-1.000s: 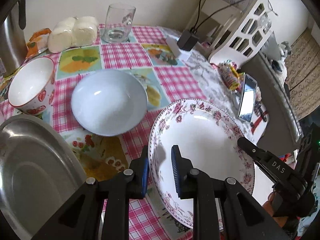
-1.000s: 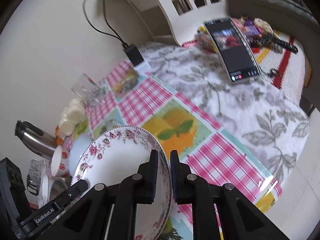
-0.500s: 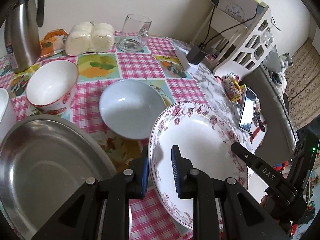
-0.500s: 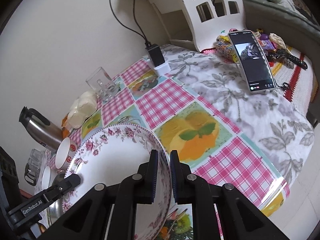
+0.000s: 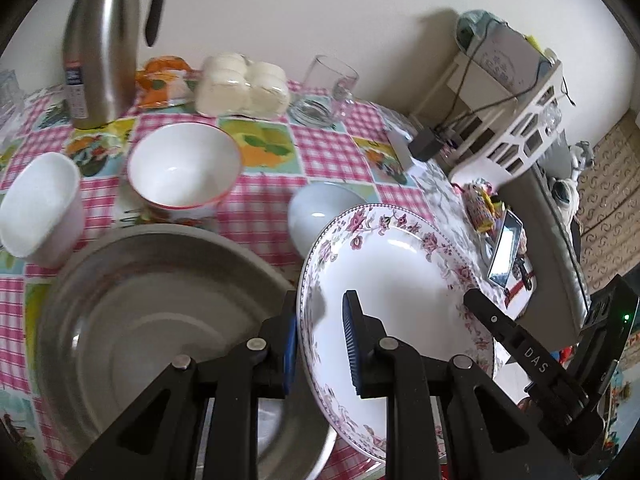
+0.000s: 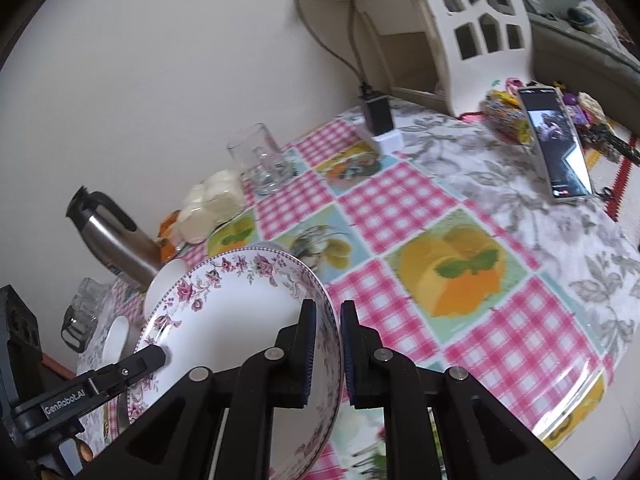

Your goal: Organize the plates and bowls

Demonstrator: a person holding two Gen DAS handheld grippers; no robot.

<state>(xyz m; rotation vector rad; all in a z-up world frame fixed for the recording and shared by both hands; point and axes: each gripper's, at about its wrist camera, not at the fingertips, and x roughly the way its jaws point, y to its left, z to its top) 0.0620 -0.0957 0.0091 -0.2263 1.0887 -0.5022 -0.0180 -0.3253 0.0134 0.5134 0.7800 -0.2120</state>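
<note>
A white plate with a pink floral rim (image 5: 400,280) is held tilted above the table by both grippers. My left gripper (image 5: 318,344) is shut on its left rim. My right gripper (image 6: 325,344) is shut on its right rim; the plate also shows in the right wrist view (image 6: 224,320). A large steel basin (image 5: 152,320) lies below and to the left of the plate. A pale blue bowl (image 5: 316,212) sits behind the plate, partly hidden. A white bowl with red print (image 5: 182,172) and a plain white bowl (image 5: 40,208) stand further left.
A steel thermos jug (image 5: 104,44), a pack of white buns (image 5: 244,88) and a glass mug (image 5: 328,88) stand at the back by the wall. A white rack (image 5: 512,120), a charger (image 6: 378,114), sweets and a phone (image 6: 558,144) lie on the right.
Both grippers have carried the plate to the left and higher, over the edge of the steel basin. The blue bowl is now mostly hidden behind the plate.
</note>
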